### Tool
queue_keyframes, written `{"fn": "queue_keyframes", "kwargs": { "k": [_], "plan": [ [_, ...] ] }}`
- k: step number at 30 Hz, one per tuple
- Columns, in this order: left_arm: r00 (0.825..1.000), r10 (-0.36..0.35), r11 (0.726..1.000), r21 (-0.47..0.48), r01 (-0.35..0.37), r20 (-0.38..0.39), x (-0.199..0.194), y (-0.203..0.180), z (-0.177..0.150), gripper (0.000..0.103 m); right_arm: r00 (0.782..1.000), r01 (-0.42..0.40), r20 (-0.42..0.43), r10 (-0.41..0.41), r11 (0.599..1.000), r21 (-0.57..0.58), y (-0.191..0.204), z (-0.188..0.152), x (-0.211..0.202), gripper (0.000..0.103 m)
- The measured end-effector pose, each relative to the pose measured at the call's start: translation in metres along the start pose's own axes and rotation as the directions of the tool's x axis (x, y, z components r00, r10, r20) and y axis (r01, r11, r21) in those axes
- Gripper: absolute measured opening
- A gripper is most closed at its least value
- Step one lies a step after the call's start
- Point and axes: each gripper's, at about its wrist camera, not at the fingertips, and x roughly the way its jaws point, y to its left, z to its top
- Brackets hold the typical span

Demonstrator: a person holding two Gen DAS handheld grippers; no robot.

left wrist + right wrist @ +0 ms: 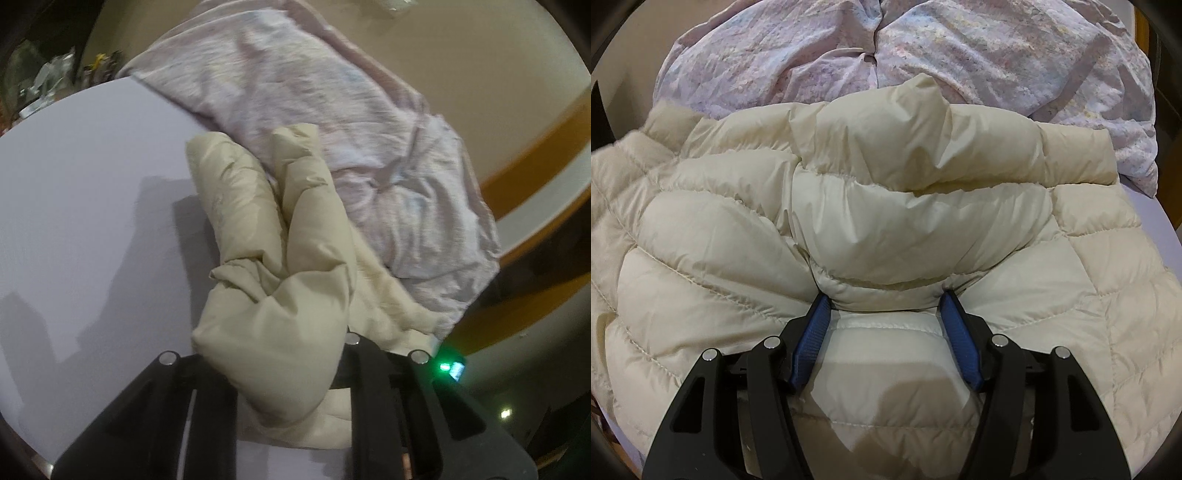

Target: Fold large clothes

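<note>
A cream quilted puffer jacket [886,221] lies spread across the white table in the right wrist view. My right gripper [884,301] has its blue-padded fingers [816,314] pressed on either side of a puffy fold of the jacket, pinching it. In the left wrist view a bunched part of the same jacket [280,280] rises up from between my left gripper's black fingers, which hide under the cloth. My left gripper [280,369] is shut on that bunch, above the white table [92,221].
A crumpled pale pink and lilac patterned cloth [332,129] lies behind the jacket, also in the right wrist view [960,48]. The table's right edge drops to a beige floor [480,74] with an orange-trimmed step. Clutter sits at the far left.
</note>
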Motion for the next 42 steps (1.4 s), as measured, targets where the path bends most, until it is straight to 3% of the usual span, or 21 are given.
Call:
{"fn": "queue_keyframes", "kwargs": {
  "k": [8,13,16,22,30,42],
  "plan": [
    [0.993,-0.113,0.991,0.075,0.115,-0.024,0.002,-0.056,-0.018,0.017,1.000,-0.012,0.006,0.012,1.000,-0.022,-0.004,0.001,0.002,0.064],
    [0.973,-0.222,0.966,0.120,0.228,-0.065,0.005,-0.093,-0.034,0.016,1.000,-0.018,0.007,0.018,1.000,-0.024,-0.006,0.002,0.002,0.064],
    [0.964,-0.251,0.954,0.147,0.262,-0.087,0.009,-0.116,-0.044,0.016,1.000,-0.026,0.016,0.026,0.999,-0.026,-0.007,0.001,0.002,0.064],
    [0.962,-0.245,0.950,0.170,0.263,-0.121,0.026,-0.146,-0.062,0.016,0.996,-0.082,0.038,0.081,0.996,0.029,-0.030,-0.001,-0.012,0.064],
    [0.958,-0.229,0.945,0.197,0.261,-0.173,0.047,-0.172,-0.085,0.016,0.993,-0.097,0.071,0.095,0.995,0.027,-0.059,-0.017,-0.046,0.065],
    [0.940,-0.177,0.937,0.241,0.251,-0.290,0.089,-0.202,-0.124,0.018,0.992,-0.008,0.123,0.001,0.998,0.056,-0.132,-0.065,-0.090,0.068]
  ]
}}
